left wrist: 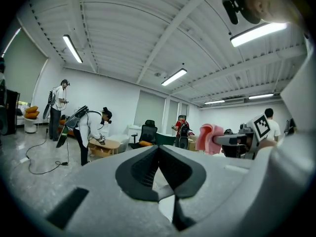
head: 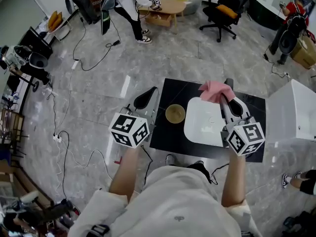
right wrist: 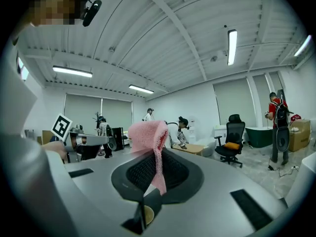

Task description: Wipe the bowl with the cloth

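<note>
A small tan bowl (head: 175,113) stands on the black table (head: 170,137), just left of a white square tray (head: 205,122). My right gripper (head: 224,96) is held above the tray's far edge and is shut on a pink cloth (head: 215,90). In the right gripper view the cloth (right wrist: 149,136) hangs clamped between the jaws, and a sliver of the bowl (right wrist: 147,215) shows below them. My left gripper (head: 144,98) hovers left of the bowl, shut with nothing in it. The left gripper view shows its jaws closed together (left wrist: 158,148), pointing level across the room, with the pink cloth (left wrist: 211,138) off to the right.
A white cabinet (head: 295,113) stands right of the table. Cables (head: 64,147) run across the marble floor on the left. Farther off are a black office chair (head: 223,10), a low wooden table (head: 166,9) and several people.
</note>
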`<state>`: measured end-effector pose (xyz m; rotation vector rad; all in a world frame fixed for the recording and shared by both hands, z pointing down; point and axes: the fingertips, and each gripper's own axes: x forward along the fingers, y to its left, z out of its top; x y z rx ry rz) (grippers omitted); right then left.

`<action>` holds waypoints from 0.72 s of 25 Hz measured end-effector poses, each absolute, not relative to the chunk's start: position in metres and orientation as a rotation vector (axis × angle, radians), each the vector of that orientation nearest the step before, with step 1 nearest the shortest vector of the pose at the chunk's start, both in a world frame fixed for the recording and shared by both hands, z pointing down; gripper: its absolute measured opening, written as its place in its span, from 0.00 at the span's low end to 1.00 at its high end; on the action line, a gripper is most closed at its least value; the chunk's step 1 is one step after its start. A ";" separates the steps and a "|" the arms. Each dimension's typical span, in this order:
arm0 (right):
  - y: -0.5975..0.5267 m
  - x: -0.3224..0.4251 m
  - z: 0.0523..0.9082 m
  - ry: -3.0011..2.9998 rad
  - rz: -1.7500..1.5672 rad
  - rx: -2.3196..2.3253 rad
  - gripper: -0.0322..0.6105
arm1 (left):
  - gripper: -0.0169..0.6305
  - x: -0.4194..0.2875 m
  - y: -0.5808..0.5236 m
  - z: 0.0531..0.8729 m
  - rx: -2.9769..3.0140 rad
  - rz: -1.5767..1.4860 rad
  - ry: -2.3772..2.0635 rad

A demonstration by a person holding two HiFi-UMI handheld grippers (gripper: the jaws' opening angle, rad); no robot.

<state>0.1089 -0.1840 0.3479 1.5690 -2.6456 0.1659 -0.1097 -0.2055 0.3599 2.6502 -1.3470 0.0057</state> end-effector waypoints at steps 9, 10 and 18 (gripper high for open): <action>-0.181 0.108 0.346 -2.638 0.150 1.570 0.07 | 0.04 -0.111 -0.201 0.361 2.653 0.024 -1.350; -0.181 0.109 0.346 -2.636 0.147 1.571 0.07 | 0.04 -0.111 -0.201 0.362 2.653 0.025 -1.349; -0.174 0.109 0.341 -2.622 0.120 1.581 0.07 | 0.05 -0.107 -0.196 0.362 2.662 0.049 -1.345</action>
